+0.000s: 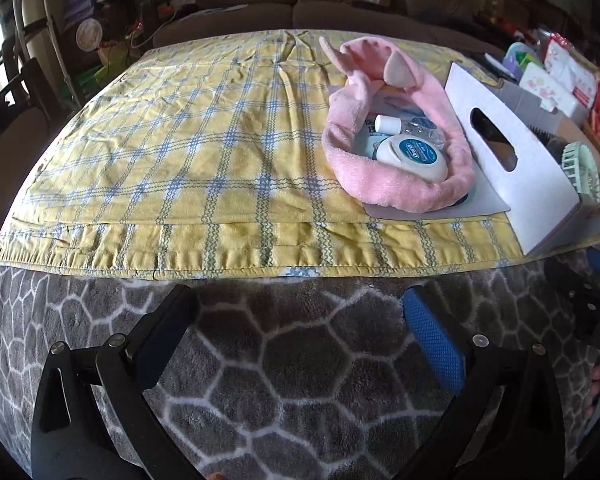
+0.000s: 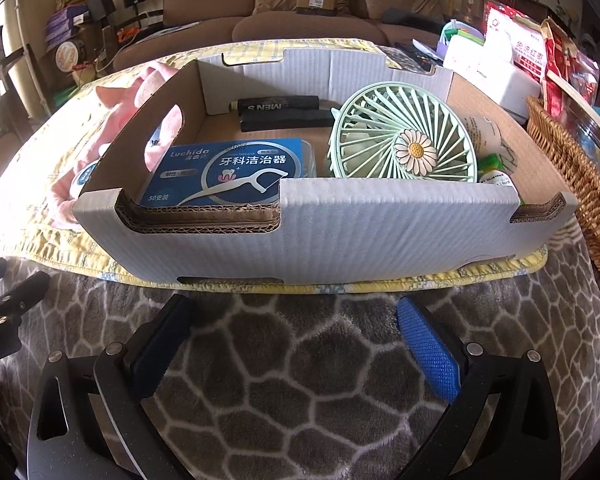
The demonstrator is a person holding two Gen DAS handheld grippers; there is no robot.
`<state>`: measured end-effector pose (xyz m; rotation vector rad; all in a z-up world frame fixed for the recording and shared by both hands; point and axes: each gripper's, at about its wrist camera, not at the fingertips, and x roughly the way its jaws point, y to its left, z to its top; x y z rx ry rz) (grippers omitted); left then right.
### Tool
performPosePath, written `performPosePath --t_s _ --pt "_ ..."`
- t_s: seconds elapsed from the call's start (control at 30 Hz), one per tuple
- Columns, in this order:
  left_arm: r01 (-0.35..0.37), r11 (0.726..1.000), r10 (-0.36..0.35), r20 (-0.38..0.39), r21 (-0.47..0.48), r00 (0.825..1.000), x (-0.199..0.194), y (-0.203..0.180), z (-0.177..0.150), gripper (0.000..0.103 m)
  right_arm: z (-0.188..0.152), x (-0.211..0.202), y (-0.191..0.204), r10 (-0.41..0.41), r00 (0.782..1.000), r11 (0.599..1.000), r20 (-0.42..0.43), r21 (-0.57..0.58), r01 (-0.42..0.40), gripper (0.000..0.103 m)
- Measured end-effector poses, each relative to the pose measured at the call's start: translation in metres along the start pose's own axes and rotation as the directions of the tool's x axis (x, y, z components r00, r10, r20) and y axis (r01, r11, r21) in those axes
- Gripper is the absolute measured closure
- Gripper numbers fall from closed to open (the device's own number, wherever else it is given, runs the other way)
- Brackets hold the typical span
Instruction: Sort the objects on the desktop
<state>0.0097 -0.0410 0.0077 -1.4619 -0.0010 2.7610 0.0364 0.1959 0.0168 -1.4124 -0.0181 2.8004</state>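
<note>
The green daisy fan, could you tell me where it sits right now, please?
In the right wrist view, the green daisy fan stands inside the cardboard box, on its right half, beside the blue floss pick pack.

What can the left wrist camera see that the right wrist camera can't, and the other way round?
Only the left wrist view shows the white floss case and small bottle lying inside the ring of the pink headband.

Only the right wrist view shows inside the cardboard box: the blue floss-pick pack, the two black items at the back, and the green fan's daisy front.

Both show the box, the headband, the fan, the yellow checked cloth, the grey blanket, and open, empty grippers, left and right.
</note>
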Motion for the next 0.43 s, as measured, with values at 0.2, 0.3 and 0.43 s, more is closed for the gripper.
performPosePath --t_s 0.2,0.3,0.43 --pt "0.0 1.0 0.0 0.0 0.0 1.0 0.0001 0.0 -0.0001 0.0 0.0001 0.0001 -0.0003 0.0 1.0 1.0 0.0 -0.001 0.0 0.0" --pt "0.0 1.0 0.0 0.0 0.0 1.0 0.0001 -0.0003 -0.0001 0.0 0.0002 0.0001 -0.0003 0.0 1.0 1.0 0.0 -0.001 0.0 0.0" --pt "-0.004 1.0 0.004 0.0 0.004 1.0 0.0004 -0.001 -0.0003 0.0 0.0003 0.0001 -0.0003 0.0 1.0 1.0 -0.001 -0.001 0.0 0.0"
